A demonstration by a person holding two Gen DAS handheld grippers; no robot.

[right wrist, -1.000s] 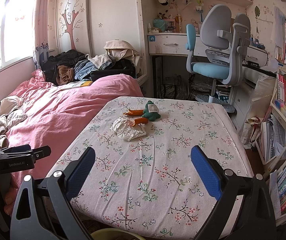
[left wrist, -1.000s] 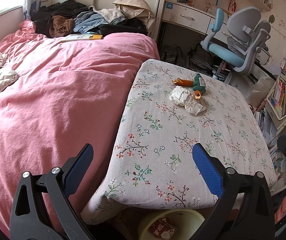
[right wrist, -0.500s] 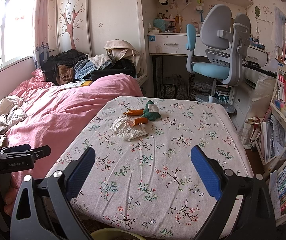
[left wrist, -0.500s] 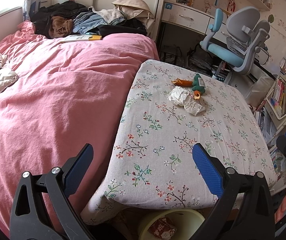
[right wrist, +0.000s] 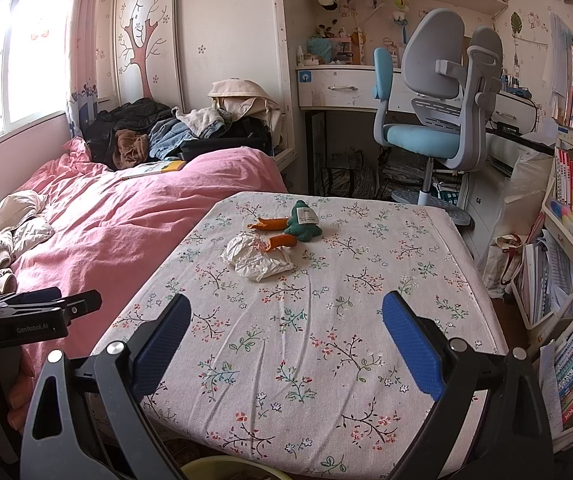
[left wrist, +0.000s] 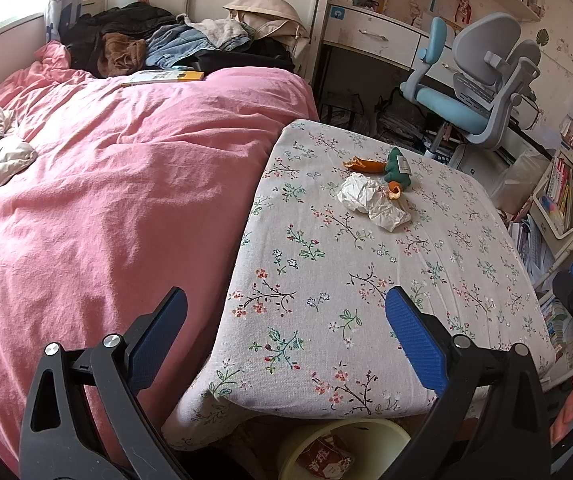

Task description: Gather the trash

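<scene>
Left wrist view: the left gripper (left wrist: 286, 332) is spread wide, holding nothing; crumpled paper (left wrist: 372, 202) lies well ahead, slightly right, on the floral table (left wrist: 326, 280). A yellow bin (left wrist: 342, 452) sits below.

Right wrist view: the right gripper (right wrist: 286, 336) gapes empty, the paper (right wrist: 256, 258) ahead, slightly left.

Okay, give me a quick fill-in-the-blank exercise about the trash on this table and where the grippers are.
1. The crumpled paper lies on the ____ tablecloth.
2. Both the left gripper and right gripper have their jaws ____.
3. The bin sits ____ the table's near edge.
4. The chair has a ____ seat.

Missing: floral; open; below; blue
</scene>
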